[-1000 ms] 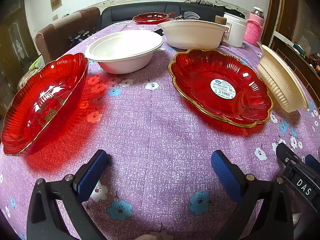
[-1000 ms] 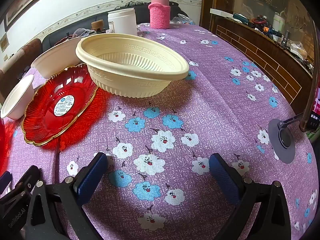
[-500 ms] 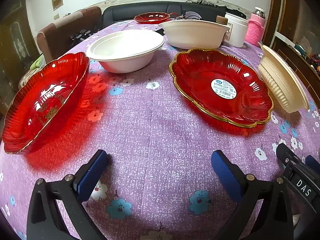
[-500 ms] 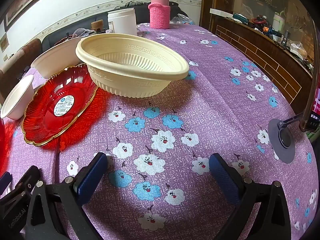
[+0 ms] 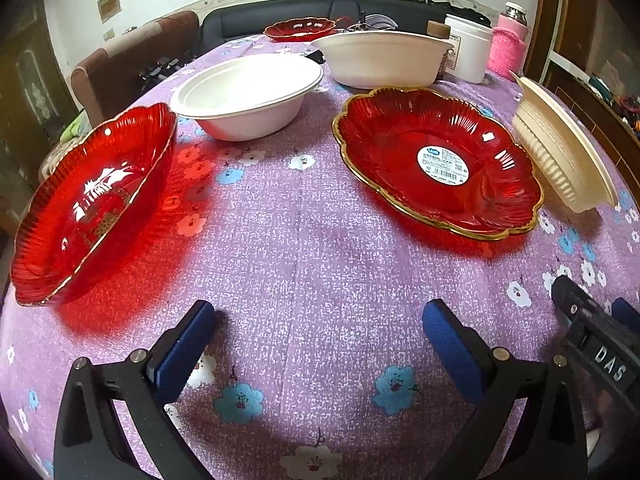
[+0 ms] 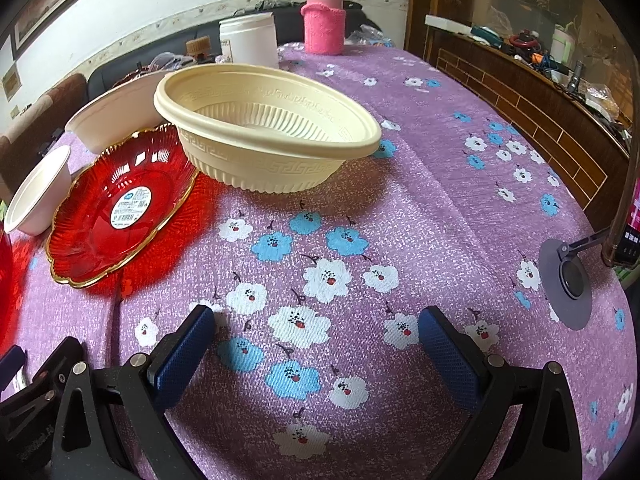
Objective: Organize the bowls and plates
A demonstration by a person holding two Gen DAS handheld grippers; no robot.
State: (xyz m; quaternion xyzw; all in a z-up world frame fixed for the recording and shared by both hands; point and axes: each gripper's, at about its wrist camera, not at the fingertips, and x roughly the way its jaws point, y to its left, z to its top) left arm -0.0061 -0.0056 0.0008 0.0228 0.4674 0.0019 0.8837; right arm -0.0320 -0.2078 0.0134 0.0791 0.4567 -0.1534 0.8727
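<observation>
Counter, covered in purple cloth with blue and white flowers, carrying plates and bowls, all mouth-up. Landmark: red plate with gold rim, scalloped, flat on the cloth, a white label at its centre; in the left wrist view its long axis runs from far left to near right. Item: cream ribbed bowl, just beside the red plate on its right, its rim overlapping the plate's edge in the right wrist view; whether the two touch cannot be told; oval in outline, long axis running left to right in that view. Item: white bowl, beyond and left of the red plate, apart from it. Item: larger off-white bowl, directly beyond the red plate. Item: red scalloped bowl, well left of the red plate, near the counter edge, its long axis running from near left to far right. Item: small red dish, far beyond the red plate at the back edge. Item: white tub and pink-sleeved bottle, beyond the cream bowl. Left tool: blue pads spread wide, empty, above bare cloth on the near side of the red plate. Right tool: pads likewise spread wide, empty, on the near side of the cream bowl.
</observation>
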